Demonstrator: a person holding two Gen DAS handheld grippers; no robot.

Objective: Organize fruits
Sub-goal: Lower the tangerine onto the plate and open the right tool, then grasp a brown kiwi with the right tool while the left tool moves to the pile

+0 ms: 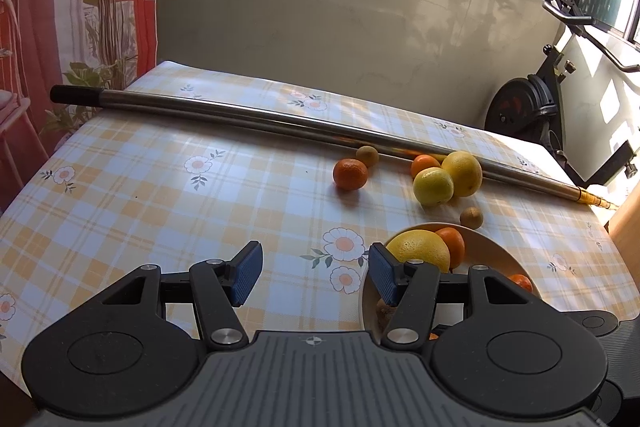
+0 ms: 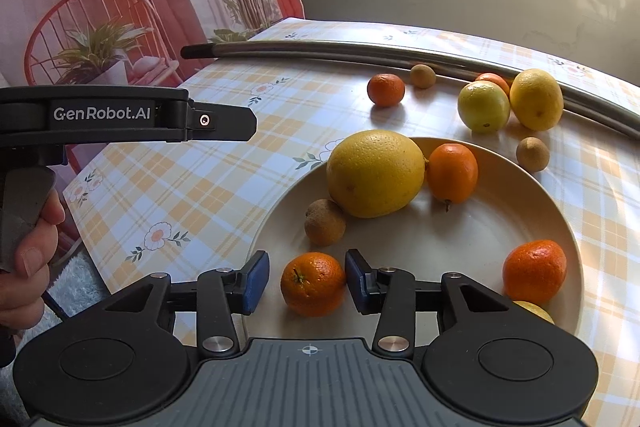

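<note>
Six fruits sit loose on the checked tablecloth (image 2: 208, 187) beyond the plate (image 2: 460, 251), and which one goes next depends on which hand is nearer. The right gripper (image 2: 306, 283) hangs over the plate's near edge with a mandarin (image 2: 313, 285) squarely between its blue pads (image 2: 256, 283). The jaws stand a little apart: a sliver of plate shows on the left side of the fruit, and the right pad sits right at its skin, so to my eye it rests on the plate rather than being clamped, probably just set down.

From those jaws the nearest loose fruit is the small brown one (image 2: 533, 154) at about one o'clock, just off the plate's far rim. The two lemons (image 2: 510, 103) lie farther on at one o'clock, touching each other, with an orange one tucked behind them against the steel pole (image 2: 400, 53). A lone mandarin (image 2: 386, 89) and another brown fruit (image 2: 422, 75) sit at roughly twelve – well apart from the plate.

The left gripper (image 1: 316, 275) hovers empty beside the plate's left rim, jaws wide apart over bare cloth. That lone mandarin (image 1: 350, 174) lies almost straight ahead of it at twelve o'clock (no plate to reach over), so I would judge the left hand better placed for it, and the right for the lemon cluster.
</note>
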